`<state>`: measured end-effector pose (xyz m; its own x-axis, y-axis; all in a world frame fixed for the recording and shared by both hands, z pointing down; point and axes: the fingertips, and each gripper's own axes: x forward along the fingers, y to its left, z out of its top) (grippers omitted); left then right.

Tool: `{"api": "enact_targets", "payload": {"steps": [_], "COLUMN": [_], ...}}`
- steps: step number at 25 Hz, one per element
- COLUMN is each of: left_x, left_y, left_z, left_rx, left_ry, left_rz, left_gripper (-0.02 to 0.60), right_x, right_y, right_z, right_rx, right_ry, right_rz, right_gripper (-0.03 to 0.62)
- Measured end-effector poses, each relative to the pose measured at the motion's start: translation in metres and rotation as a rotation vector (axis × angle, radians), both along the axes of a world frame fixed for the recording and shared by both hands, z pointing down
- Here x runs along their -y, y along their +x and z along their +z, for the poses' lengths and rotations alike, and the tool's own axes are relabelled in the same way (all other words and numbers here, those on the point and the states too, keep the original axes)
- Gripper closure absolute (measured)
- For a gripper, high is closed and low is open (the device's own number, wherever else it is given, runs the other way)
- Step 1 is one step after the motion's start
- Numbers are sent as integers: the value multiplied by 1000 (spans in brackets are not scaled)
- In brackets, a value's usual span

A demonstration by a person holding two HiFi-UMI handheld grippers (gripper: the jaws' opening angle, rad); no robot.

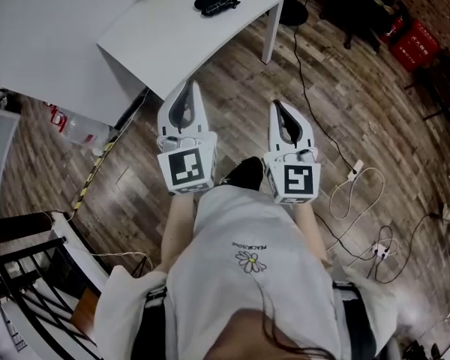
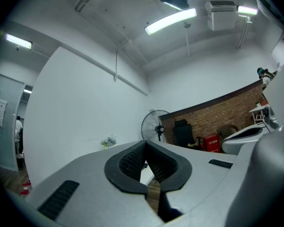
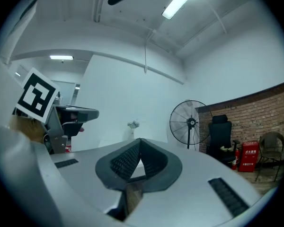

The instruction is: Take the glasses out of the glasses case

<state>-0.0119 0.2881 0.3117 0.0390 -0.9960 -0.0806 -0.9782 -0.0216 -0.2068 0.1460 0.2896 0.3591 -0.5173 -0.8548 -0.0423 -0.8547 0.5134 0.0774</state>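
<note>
A black glasses case point(image 1: 211, 1) lies shut near the far edge of the white table point(image 1: 172, 43), with a thin dark piece sticking out at its right. Both grippers hang over the wooden floor, short of the table and well apart from the case. My left gripper point(image 1: 189, 85) points at the table's near edge, its jaws closed tip to tip with nothing between them. My right gripper point(image 1: 277, 103) is beside it, also shut and empty. In the left gripper view the black pads point(image 2: 132, 162) meet at the tip; the right gripper view shows its pads point(image 3: 125, 162) meeting too.
A table leg point(image 1: 268, 40) stands ahead of the right gripper. Cables and a power strip point(image 1: 360, 193) trail over the floor at right. Red boxes point(image 1: 414, 40) sit far right, a plastic bottle point(image 1: 79, 130) at left. A standing fan point(image 3: 189, 122) and an office chair point(image 3: 220, 136) stand by the brick wall.
</note>
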Motion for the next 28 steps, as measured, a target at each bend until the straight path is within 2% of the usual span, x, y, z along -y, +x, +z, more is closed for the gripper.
{"api": "enact_targets", "payload": {"steps": [5, 9, 15, 18, 21, 24, 28], "left_x": [16, 42, 88, 128, 171, 222, 297], "left_y": [0, 10, 14, 6, -5, -9, -16], "left_z": [1, 5, 4, 6, 6, -2, -11], "left_rx": [-54, -86, -117, -130, -139, -145, -148], "left_ry": [-4, 5, 31, 38, 23, 42, 57], "left_rz": [13, 47, 91, 99, 97, 120, 158], "left_gripper": [565, 565, 565, 565, 565, 565, 565], "right_x": [2, 27, 75, 108, 144, 188, 257], "right_y": [0, 8, 9, 4, -1, -3, -14], "right_z": [5, 2, -10, -8, -14, -19, -7], "right_rx": [-18, 15, 0, -27, -3, -20, -46], "right_ry": [-4, -38, 17, 14, 9, 40, -9], "right_rz": [-19, -1, 15, 19, 19, 47, 70], "right_gripper": [585, 585, 585, 585, 585, 585, 586]}}
